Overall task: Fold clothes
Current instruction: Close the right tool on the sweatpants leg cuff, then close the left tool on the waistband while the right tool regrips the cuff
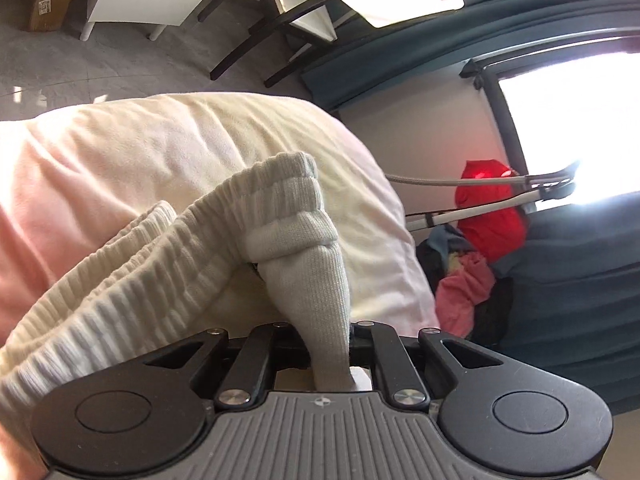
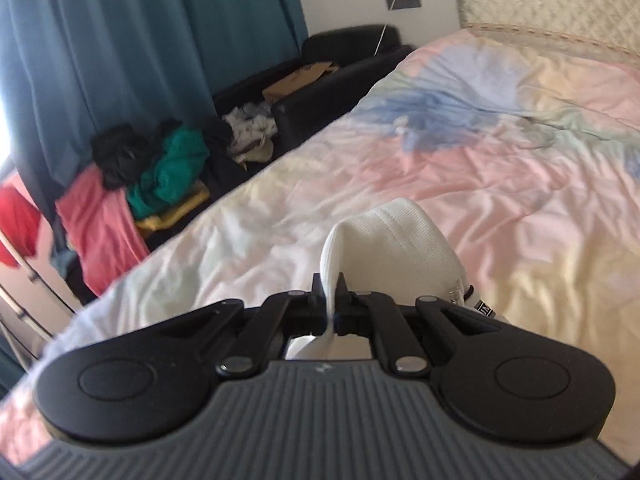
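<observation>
A white ribbed garment (image 1: pixel 168 264) with an elastic waistband is held up over the bed. My left gripper (image 1: pixel 328 332) is shut on a bunched end of it, and the fabric hides the fingertips. In the right wrist view my right gripper (image 2: pixel 331 300) is shut on a fold of the same white ribbed garment (image 2: pixel 392 248), which hangs just above the pastel bedsheet (image 2: pixel 480 168). A small black-and-white label (image 2: pixel 480 305) shows at its lower edge.
The bed (image 1: pixel 120 140) with a pastel sheet fills most of both views. A pile of clothes (image 2: pixel 160 176) in red, pink, green and black lies on a dark sofa (image 2: pixel 344 56) by teal curtains (image 2: pixel 120 40). White tables (image 1: pixel 152 4) stand on the grey floor.
</observation>
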